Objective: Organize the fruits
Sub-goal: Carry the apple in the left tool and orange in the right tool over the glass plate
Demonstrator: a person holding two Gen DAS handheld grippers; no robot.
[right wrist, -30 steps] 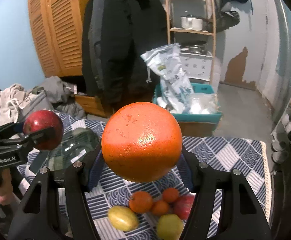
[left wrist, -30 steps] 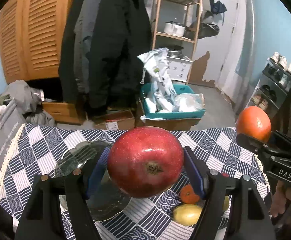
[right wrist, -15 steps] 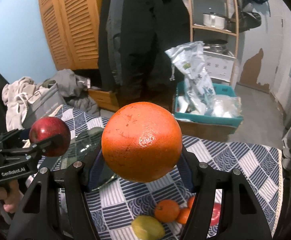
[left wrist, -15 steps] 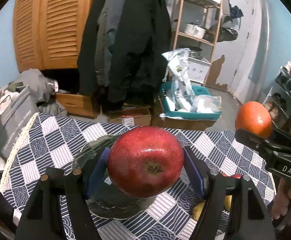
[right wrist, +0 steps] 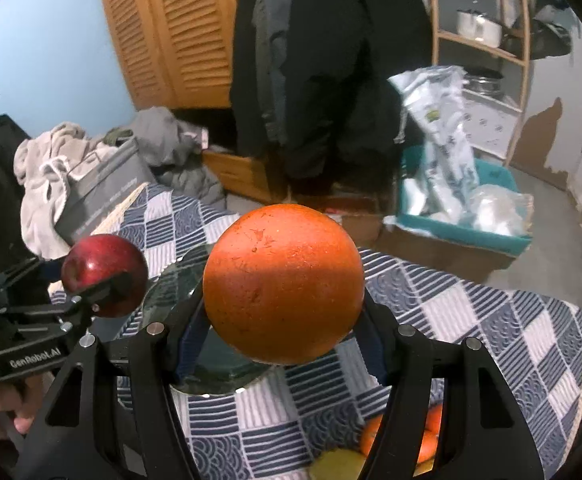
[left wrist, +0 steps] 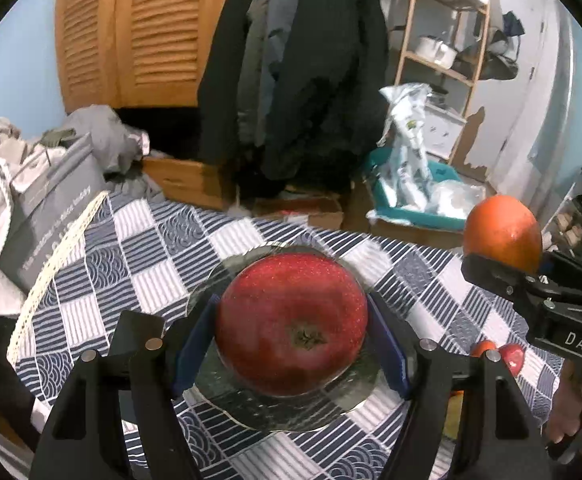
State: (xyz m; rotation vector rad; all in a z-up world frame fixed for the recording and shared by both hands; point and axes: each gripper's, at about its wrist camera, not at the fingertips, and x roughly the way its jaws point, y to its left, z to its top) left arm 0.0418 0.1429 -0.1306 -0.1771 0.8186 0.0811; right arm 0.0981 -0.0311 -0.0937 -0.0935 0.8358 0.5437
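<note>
My left gripper [left wrist: 291,340] is shut on a red apple [left wrist: 291,322] and holds it above a clear glass plate [left wrist: 227,392] on the checked tablecloth. The apple also shows in the right wrist view [right wrist: 105,276], at the left. My right gripper [right wrist: 283,320] is shut on a large orange [right wrist: 283,284], held above the table just right of the plate [right wrist: 211,372]. The orange also shows at the right of the left wrist view [left wrist: 501,232].
Several small fruits lie on the blue-and-white tablecloth [right wrist: 471,320] at the near right: oranges [right wrist: 431,436] and a yellow-green fruit [right wrist: 339,466]. A grey bag [left wrist: 51,216] and clothes sit off the table's left edge. A teal bin [right wrist: 463,228] stands on the floor beyond.
Both grippers have moved left with their fruits. The plate now lies directly under the apple, and the loose fruits have slid toward the right edge of both views.
</note>
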